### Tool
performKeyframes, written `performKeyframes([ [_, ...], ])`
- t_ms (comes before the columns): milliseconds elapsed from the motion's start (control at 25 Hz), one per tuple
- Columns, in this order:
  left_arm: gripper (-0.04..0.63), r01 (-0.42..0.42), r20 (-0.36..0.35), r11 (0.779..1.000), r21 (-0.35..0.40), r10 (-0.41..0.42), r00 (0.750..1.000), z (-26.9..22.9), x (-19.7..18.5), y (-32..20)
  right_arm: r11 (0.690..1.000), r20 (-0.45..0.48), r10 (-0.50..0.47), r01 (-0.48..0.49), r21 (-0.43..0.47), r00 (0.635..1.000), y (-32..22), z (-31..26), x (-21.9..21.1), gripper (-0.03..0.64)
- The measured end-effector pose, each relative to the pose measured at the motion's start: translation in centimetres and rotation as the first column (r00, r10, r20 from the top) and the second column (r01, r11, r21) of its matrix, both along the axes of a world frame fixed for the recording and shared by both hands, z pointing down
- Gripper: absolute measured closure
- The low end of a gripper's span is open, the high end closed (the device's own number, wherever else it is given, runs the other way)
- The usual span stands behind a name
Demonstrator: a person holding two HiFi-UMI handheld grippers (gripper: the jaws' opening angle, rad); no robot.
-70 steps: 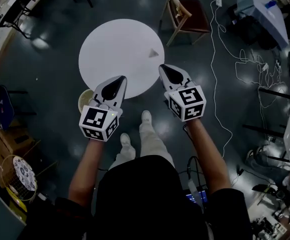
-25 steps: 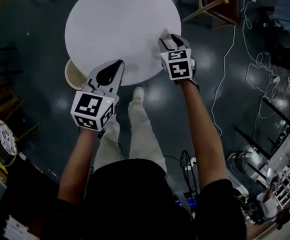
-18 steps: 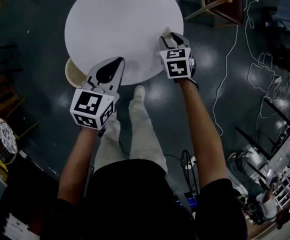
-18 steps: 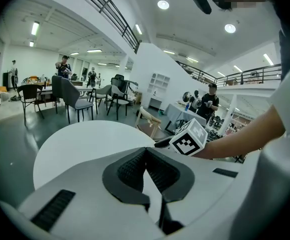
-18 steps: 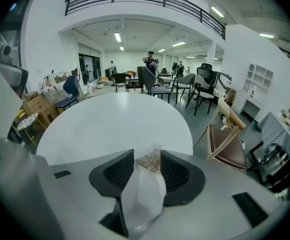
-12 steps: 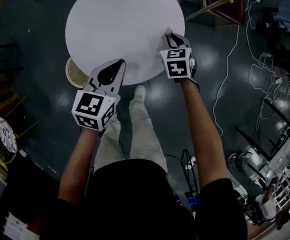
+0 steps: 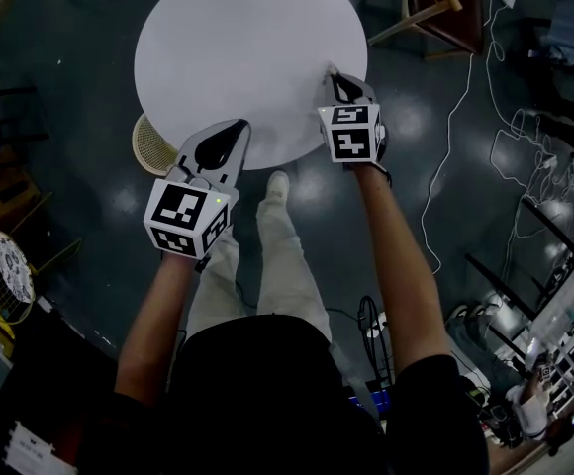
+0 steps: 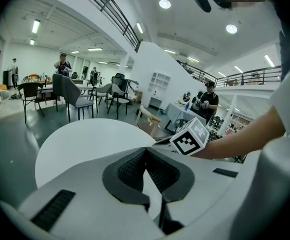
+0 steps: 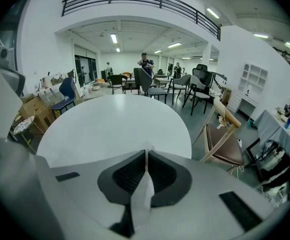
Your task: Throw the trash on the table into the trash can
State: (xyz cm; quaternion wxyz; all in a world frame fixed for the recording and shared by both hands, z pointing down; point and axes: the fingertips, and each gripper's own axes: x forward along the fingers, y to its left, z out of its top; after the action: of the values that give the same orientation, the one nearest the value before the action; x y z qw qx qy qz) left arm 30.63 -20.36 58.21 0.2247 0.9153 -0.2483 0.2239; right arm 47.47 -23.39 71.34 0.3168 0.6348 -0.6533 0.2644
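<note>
pickup step, by the look of it. right gripper [image 7: 334, 73] at the near right rim of round white table [image 7: 238, 38], pointed down and away. jaws just closed in, now drawn narrow and pinched on a thin white scrap of trash [image 9: 142, 194] (paper or tissue, cannot tell which). scrap set on edge between the dark pads, running back from the tips toward the camera in the right gripper view, barely a sliver past the tips in the head view. lifted off the tabletop or touching it: not clear. no other trash visible on the tabletop. left gripper [image 7: 238, 127] hovering over the near left rim, tips together, nothing between them, only bare table showing through the gap behind the pads. trash can [image 7: 151, 144] (pale woven basket) on the floor at the left near rim of the table, partly hidden by it, close below the left gripper and well apart from the right. judged: grasp made, carry and drop not yet done. next: lift clear of the table with the pinch kept firm on so thin a piece, swing left along the near edge past the left gripper, stop above the basket mouth, then open wide to let go. likely snag: light scrap clinging to a pad or drifting wide of the can.
</note>
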Motion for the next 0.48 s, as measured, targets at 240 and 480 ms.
performKeyframes([
  [240,0.58,-0.003,-0.002,1.0,0.009,0.003,1.0,-1.1,-0.9,0.2,0.999,0.031,0.028,-0.029,0.03,0.999,0.4,-2.0,-0.7,0.585],
  [480,0.58,-0.002,0.004,1.0,0.023,0.002,1.0,-2.2,-1.8,0.4,0.997,0.052,0.036,-0.04,0.071,0.998,0.7,-4.7,-1.2,0.589],
])
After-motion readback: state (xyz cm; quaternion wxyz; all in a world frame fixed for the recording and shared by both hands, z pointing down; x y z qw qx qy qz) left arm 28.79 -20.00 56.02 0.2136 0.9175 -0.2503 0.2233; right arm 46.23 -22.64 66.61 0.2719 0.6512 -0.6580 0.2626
